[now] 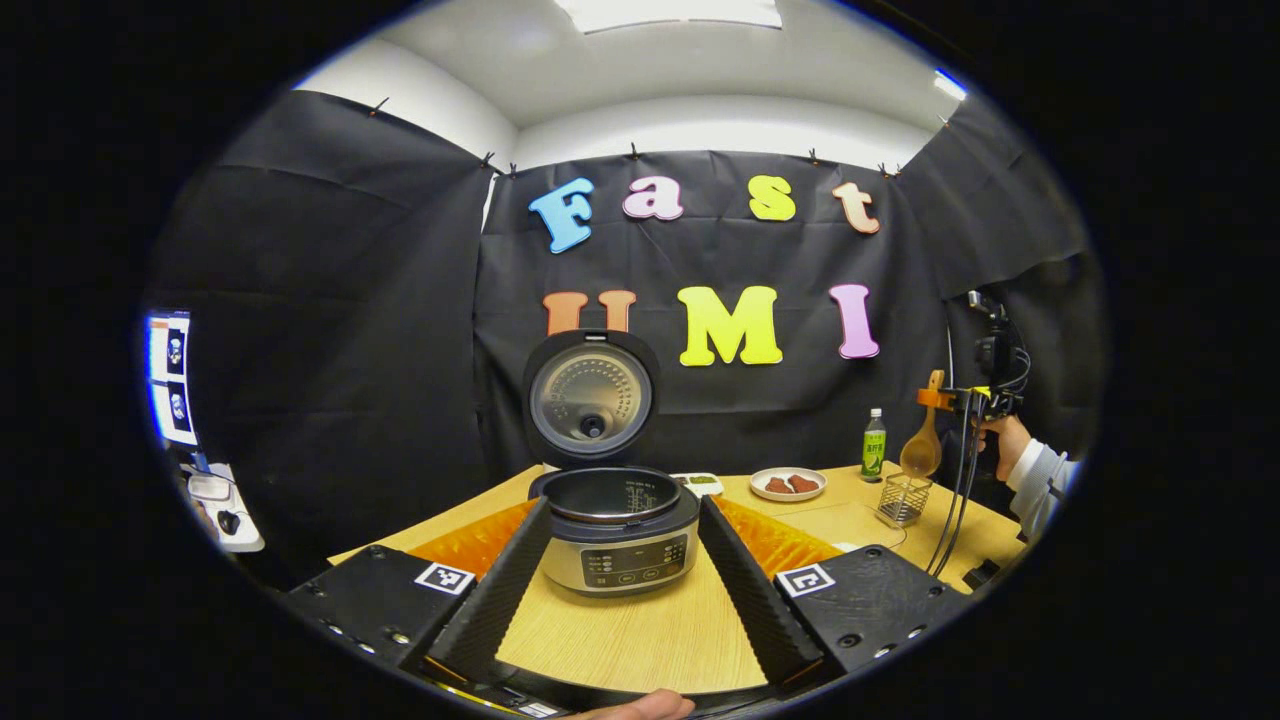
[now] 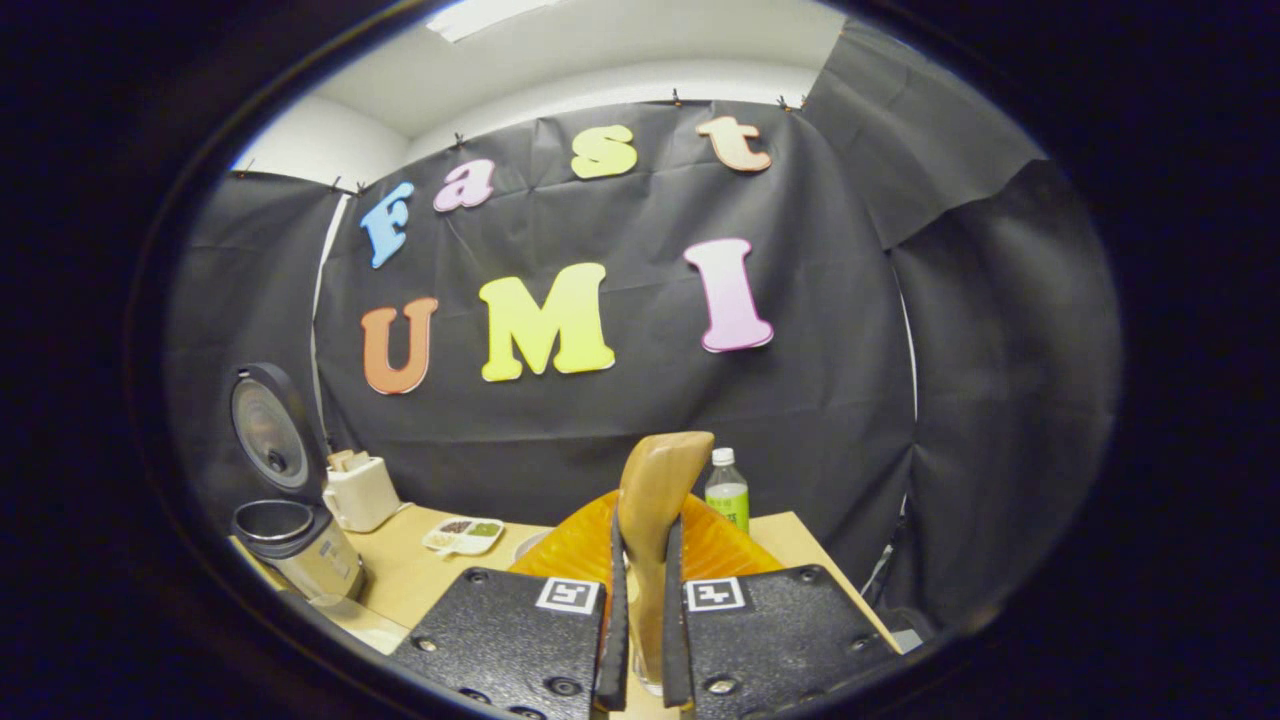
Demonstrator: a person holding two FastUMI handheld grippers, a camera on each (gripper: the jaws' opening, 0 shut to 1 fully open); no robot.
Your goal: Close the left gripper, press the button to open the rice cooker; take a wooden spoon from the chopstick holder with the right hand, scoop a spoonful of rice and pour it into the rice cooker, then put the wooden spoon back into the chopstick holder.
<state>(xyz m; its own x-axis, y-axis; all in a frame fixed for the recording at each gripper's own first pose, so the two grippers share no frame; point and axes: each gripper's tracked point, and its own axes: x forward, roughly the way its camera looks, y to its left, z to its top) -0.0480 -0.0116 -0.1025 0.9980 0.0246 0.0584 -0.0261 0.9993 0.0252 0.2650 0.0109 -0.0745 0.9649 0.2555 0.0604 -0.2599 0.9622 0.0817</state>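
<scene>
Wooden spoon (image 2: 655, 500): rigid, light, smooth, likely slippery; best held mid-handle. Clamped between right gripper (image 2: 640, 640) fingers, just above chopstick holder (image 1: 903, 499). Rice cooker (image 1: 620, 530): lid up, well left of holder. Left gripper (image 1: 625, 590): fingers spread wide, empty, before cooker.

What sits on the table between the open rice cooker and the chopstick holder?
In the left gripper view, between the rice cooker and the chopstick holder sit a small divided dish and a plate with two brown pieces.
</scene>
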